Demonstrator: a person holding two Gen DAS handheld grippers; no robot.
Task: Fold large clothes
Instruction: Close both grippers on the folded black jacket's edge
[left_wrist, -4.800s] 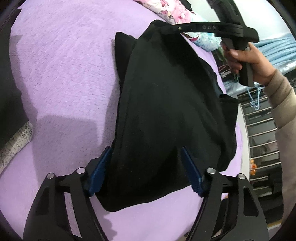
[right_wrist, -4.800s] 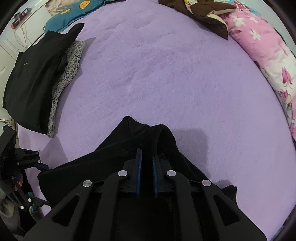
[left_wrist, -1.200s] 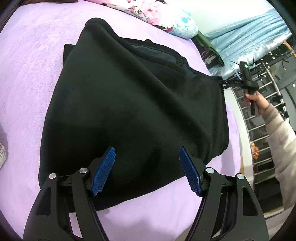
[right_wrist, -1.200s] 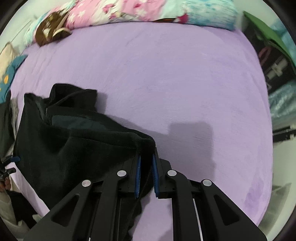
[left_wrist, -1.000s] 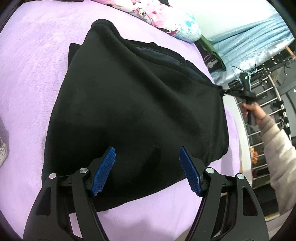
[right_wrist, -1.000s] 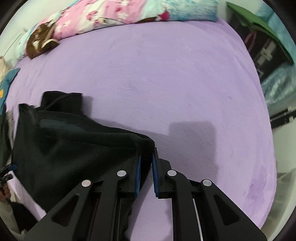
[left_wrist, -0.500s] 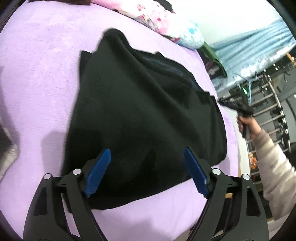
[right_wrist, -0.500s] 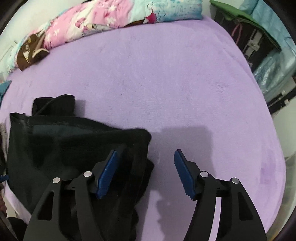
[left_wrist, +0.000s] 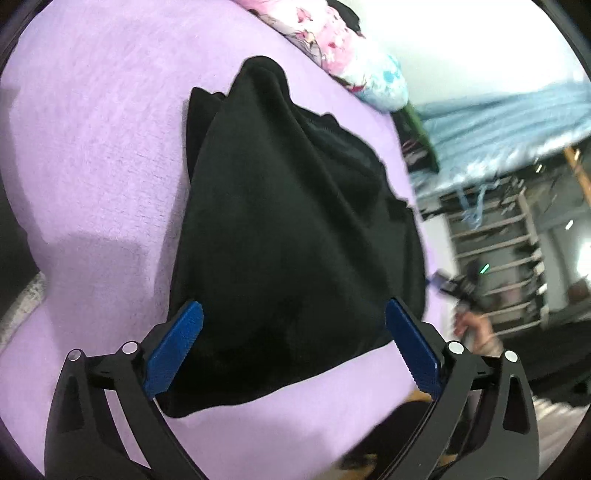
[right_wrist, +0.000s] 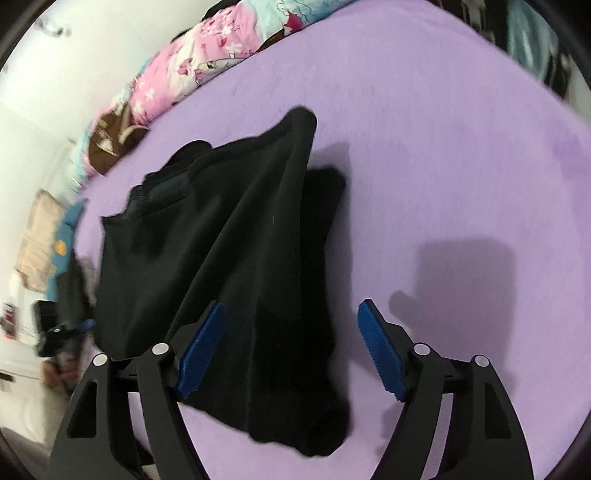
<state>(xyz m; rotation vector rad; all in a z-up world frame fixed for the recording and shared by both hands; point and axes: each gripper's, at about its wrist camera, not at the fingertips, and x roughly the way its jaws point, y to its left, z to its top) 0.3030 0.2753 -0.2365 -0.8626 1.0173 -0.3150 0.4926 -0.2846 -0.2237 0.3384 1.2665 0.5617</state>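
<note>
While both grippers were opening, the left gripper (left_wrist: 293, 350) and right gripper (right_wrist: 288, 354) each had fingers apart, clamped on nothing. One black garment (left_wrist: 295, 229) lay half-folded on the purple bed (left_wrist: 92, 129), spreading ahead of and between both pairs of fingers, its bulk past the tips. Released bunched, its raised ridge could slump and skew the fold, I judged. Counted: one garment, two grippers, one floral quilt (right_wrist: 192, 62).

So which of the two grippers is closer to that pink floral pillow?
Hard to call; maybe the left. The left gripper and right gripper both hang at the black garment's near edge, jaws opening, the pink floral pillow beyond.
</note>
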